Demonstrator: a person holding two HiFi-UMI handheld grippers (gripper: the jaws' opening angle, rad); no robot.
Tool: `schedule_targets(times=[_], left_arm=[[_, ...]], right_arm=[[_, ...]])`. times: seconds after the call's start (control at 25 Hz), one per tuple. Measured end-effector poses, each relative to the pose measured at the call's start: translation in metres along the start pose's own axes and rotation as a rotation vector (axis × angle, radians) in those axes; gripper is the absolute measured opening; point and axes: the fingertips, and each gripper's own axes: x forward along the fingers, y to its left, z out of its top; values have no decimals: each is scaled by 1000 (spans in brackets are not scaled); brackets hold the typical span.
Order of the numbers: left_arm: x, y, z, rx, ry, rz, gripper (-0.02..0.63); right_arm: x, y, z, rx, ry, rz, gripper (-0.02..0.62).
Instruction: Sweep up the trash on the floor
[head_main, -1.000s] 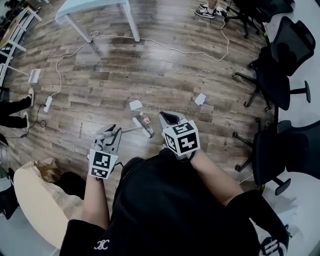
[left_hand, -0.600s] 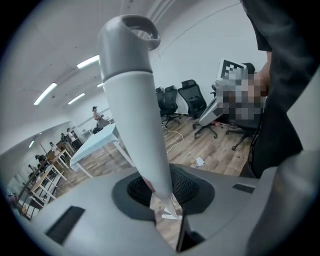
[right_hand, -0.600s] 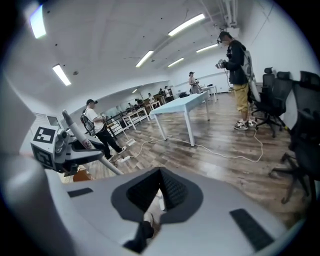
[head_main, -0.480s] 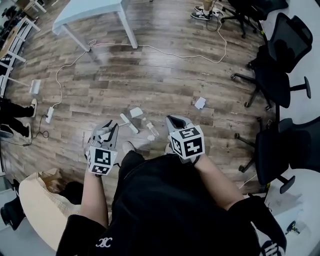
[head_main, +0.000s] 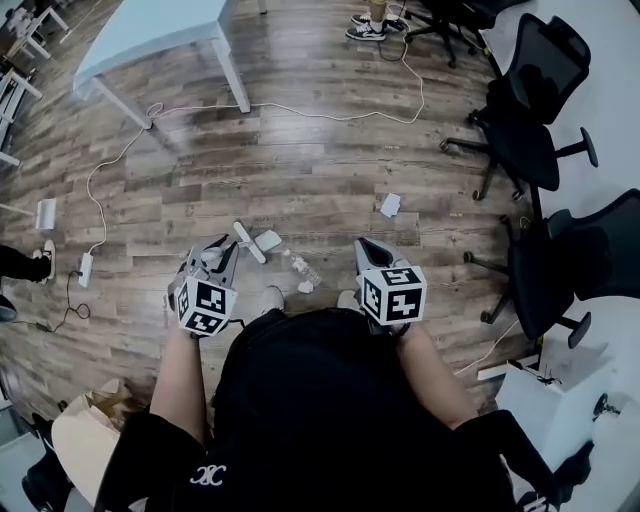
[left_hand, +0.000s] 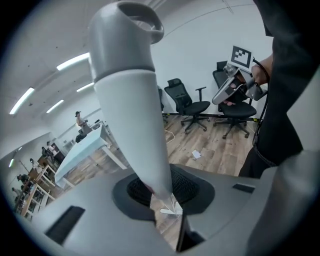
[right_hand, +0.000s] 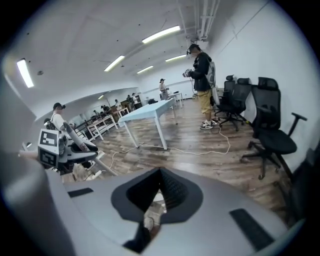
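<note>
On the left stands a pale blue table (head_main: 150, 30). A white cord (head_main: 330, 115) lies across the wood floor (head_main: 300, 170).

The person's left claw (head_main: 213, 256) is squeezed tight on the broom handle (left_hand: 132, 115). The handle is a smooth grey-white stick with a loop at its top. I think it is held low and pointing ahead so the brush end (head_main: 245, 243) can reach the floor and push things.

The brush end sits right beside a flat white paper (head_main: 268, 240), maybe touching it. Next to that, near the person's shoes, lie a few small crumpled bits (head_main: 300, 270). They look pale and partly see-through, and I cannot tell what they are.

The right claw (head_main: 368, 250) has its two sides pressed together with nothing in it. I guess it is kept there to be out of the broom's way.

Farther right, well apart from the rest, lies a second white paper (head_main: 390, 205), a little bent. Black chairs (head_main: 530, 130) stand past it. None of the trash looks gathered yet.
</note>
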Motion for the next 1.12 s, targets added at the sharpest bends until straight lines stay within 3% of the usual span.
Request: schedule_targets(times=[0.28, 0.4, 0.56, 0.68, 0.8, 1.0, 1.12], left_arm=[[18, 13, -45, -15, -42, -176, 75], [23, 4, -39, -14, -109, -266, 74], [23, -17, -25, 19, -178, -409, 74], [22, -29, -14, -27, -219, -502, 74], [24, -31, -1, -69, -248, -538, 74], [21, -36, 7, -4, -232, -545, 74], [21, -28, 12, -27, -210, -525, 74]], right_arm=[[6, 44, -5, 59, 13, -122, 14], [4, 56, -13, 106, 15, -173, 14], [-3, 72, -20, 69, 31, -219, 14], [-10, 68, -24, 112, 23, -265, 14], [-18, 61, -26, 173, 2, -292, 14], [-21, 58, -41, 214, 3, -303, 14], [-19, 58, -39, 208, 4, -297, 14]])
